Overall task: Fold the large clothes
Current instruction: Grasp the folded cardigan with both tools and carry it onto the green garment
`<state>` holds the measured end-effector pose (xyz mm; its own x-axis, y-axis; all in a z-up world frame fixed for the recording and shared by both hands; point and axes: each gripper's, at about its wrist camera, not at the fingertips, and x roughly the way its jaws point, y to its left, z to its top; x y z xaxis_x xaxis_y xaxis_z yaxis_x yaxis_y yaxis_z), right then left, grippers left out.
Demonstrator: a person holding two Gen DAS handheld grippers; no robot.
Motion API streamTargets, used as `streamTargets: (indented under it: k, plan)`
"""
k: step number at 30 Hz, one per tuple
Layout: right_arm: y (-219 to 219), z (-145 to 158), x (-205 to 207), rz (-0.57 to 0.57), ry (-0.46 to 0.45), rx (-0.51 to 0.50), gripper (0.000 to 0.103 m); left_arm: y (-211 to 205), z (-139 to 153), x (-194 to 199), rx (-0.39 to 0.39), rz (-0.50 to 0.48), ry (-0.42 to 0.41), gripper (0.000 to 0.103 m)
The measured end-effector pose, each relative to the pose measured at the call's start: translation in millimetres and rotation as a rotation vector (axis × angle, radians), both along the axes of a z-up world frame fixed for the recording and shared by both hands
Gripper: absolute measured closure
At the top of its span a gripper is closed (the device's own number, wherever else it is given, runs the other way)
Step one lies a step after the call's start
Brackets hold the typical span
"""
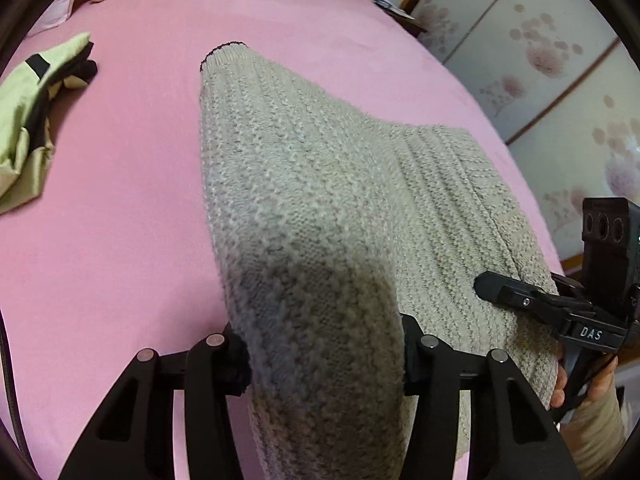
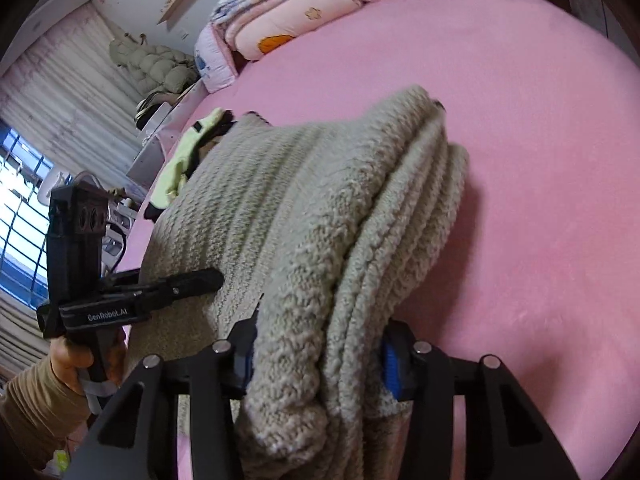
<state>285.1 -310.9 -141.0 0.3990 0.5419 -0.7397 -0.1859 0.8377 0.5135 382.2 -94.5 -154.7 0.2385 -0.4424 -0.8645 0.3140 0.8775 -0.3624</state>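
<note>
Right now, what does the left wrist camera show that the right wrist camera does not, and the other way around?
Only the left wrist view shows the flower-patterned sliding panels and the right gripper from outside.

Only the right wrist view shows the blue-barred window, the puffy olive quilted jacket and the left gripper from outside.

Both show the grey knitted sweater clamped in both grippers, the pink bed sheet and the light-green and black garment.

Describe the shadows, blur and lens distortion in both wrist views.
Left wrist view: fisheye bends the pink bedsheet into a dome; a dark shadow covers the grey knit sweater near the left gripper. Right wrist view: sweater slightly blurred, window overexposed, dark corners around the right gripper.
</note>
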Motion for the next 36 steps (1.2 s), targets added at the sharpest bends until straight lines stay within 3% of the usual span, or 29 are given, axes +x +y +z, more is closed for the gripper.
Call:
streamTargets:
  k: [6, 11, 16, 21, 27, 30, 33, 34, 36]
  plan:
    - [60.2, 55.7, -9.5, 0.062, -0.054, 0.036, 0.057, 77.1, 60.9, -16.0, -0.01, -0.008, -0.043, 0.053]
    - [142.1, 104.2, 28.4, 0.124, -0.131, 0.122, 0.057, 170.5, 116.6, -3.8, 0.015, 0.024, -0.098, 0.052]
    - [236.9, 141.0, 100.9, 0.189, -0.205, 0.14, 0.057, 250.4, 160.2, 57.3, 0.077, 0.046, -0.149, 0.052]
    - [316.1, 155.3, 187.9, 0.178, -0.26, 0.175, 0.057, 330.3, 176.4, 144.1, 0.063, 0.086, -0.183, 0.051]
    - [380.2, 115.1, 270.8, 0.142, -0.246, 0.174, 0.057, 395.9, 134.6, 235.7, 0.053, 0.133, -0.177, 0.05]
    - [395.8, 82.8, 299.2, 0.117, -0.226, 0.168, 0.057, 417.5, 81.0, 265.0, 0.035, 0.165, -0.164, 0.049]
    - [406.3, 29.2, 321.5, 0.095, -0.147, 0.153, 0.057, 428.8, 21.9, 292.0, 0.054, 0.191, -0.104, 0.046]
    - [408.6, 13.6, 322.3, 0.091, -0.122, 0.137, 0.057, 431.2, 0.9, 300.7, 0.078, 0.198, -0.073, 0.041]
    - [407.4, -10.2, 321.5, 0.069, -0.107, 0.114, 0.056, 438.3, -24.7, 310.0, 0.083, 0.214, -0.072, 0.021]
